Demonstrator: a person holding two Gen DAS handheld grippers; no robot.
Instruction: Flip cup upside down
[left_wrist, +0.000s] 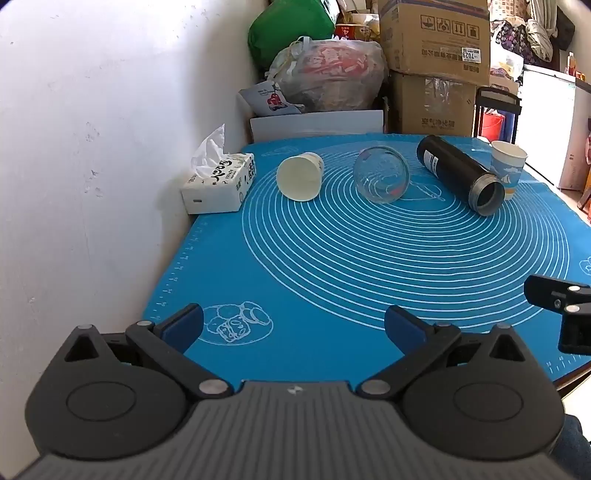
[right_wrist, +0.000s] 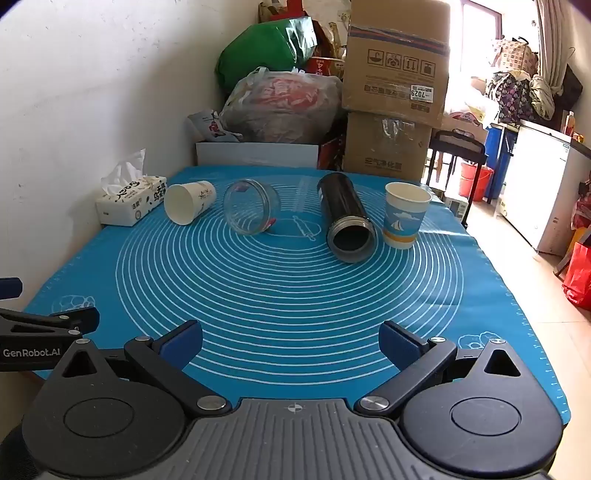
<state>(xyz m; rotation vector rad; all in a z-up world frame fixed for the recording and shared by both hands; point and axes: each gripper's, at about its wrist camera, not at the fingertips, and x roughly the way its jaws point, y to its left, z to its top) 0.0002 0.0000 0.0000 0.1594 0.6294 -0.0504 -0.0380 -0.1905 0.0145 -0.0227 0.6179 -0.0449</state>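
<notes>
The main risk is choosing or knocking the wrong vessel. 4 of them stand in a loose row at the far side of the blue mat (right_wrist: 295, 295): a white paper cup (right_wrist: 189, 202) lying on its side, a glass jar (right_wrist: 252, 211) on its side, a black flask (right_wrist: 345, 218) on its side, and a blue paper cup (right_wrist: 405, 215) standing upright. The task does not say which cup is meant. The blue paper cup is just beside the flask's open end, perhaps touching it, so a wide approach could bump the flask and set it rolling. Paper walls are thin, and a hard squeeze would likely crush the cup; a light one could let it slip mid-turn.

The blue paper cup's long axis is vertical, mouth up. The white paper cup's axis runs roughly flat along the mat, mouth toward the cameras and a little left, base toward the far edge. A tissue box (right_wrist: 129, 201) sits near it by the wall.

Both tools hover at the near edge, well apart from the row. The left gripper (left_wrist: 293, 326) is spread wide and holds nothing; the right gripper (right_wrist: 291, 341) is likewise spread and empty.
</notes>
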